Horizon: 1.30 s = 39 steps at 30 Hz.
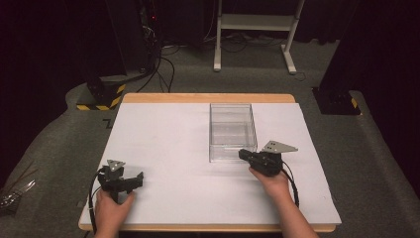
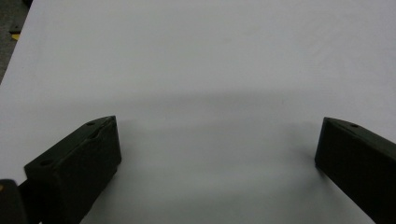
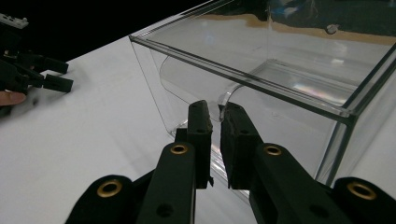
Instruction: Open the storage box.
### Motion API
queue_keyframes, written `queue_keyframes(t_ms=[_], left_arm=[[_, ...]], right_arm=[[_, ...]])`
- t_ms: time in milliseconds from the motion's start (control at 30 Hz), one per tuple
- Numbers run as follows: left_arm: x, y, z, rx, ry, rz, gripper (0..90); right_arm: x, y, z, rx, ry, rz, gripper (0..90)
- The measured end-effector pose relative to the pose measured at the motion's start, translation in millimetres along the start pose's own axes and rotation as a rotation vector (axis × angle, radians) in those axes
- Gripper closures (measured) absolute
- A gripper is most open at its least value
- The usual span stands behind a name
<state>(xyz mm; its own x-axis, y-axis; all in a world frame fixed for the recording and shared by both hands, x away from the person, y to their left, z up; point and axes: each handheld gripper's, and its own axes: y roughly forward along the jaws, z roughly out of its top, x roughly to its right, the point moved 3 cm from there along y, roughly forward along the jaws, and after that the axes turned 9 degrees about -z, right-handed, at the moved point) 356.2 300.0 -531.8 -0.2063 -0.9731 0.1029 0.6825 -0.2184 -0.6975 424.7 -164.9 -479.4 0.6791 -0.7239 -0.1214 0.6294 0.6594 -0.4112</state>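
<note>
A clear plastic box (image 1: 233,148) stands empty, right of the middle of the white table top (image 1: 163,148). My right gripper (image 1: 242,154) is at its near right corner. In the right gripper view the two jaws of the right gripper (image 3: 215,106) are nearly together, with the curved lip of the clear box's (image 3: 280,88) near wall pinched between the tips. My left gripper (image 1: 137,181) rests low at the front left, with its jaws wide apart. In the left gripper view, only bare white surface lies between the left gripper's (image 2: 218,120) jaws. The left gripper (image 3: 42,74) also appears far off in the right gripper view.
The table's wooden edge (image 1: 208,97) runs along the back. Beyond it on the carpet are a yellow-and-black striped base (image 1: 101,94), a white stand (image 1: 255,29) and a black base (image 1: 337,101). Cables trail from both grippers toward the front edge.
</note>
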Motion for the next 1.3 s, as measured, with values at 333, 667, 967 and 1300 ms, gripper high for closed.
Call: queue_keyframes(t_ms=[333, 667, 967, 1300], left_arm=[[0.0, 0.0, 0.0, 0.0, 0.0, 0.0, 0.5], [0.0, 0.0, 0.0, 0.0, 0.0, 0.0, 0.5], [0.1, 0.0, 0.0, 0.0, 0.0, 0.0, 0.5], [0.0, 0.0, 0.0, 0.0, 0.0, 0.0, 0.5]], right_arm=[[0.5, 1.4, -1.4, -0.003, 0.003, 0.009, 75.1], [3.4, 3.1, -0.8, 0.009, 0.002, 0.068, 81.0], [-0.9, -4.0, -5.0, 0.012, -0.011, 0.086, 82.0], [-11.8, -17.3, -12.4, 0.011, -0.025, 0.105, 82.5]])
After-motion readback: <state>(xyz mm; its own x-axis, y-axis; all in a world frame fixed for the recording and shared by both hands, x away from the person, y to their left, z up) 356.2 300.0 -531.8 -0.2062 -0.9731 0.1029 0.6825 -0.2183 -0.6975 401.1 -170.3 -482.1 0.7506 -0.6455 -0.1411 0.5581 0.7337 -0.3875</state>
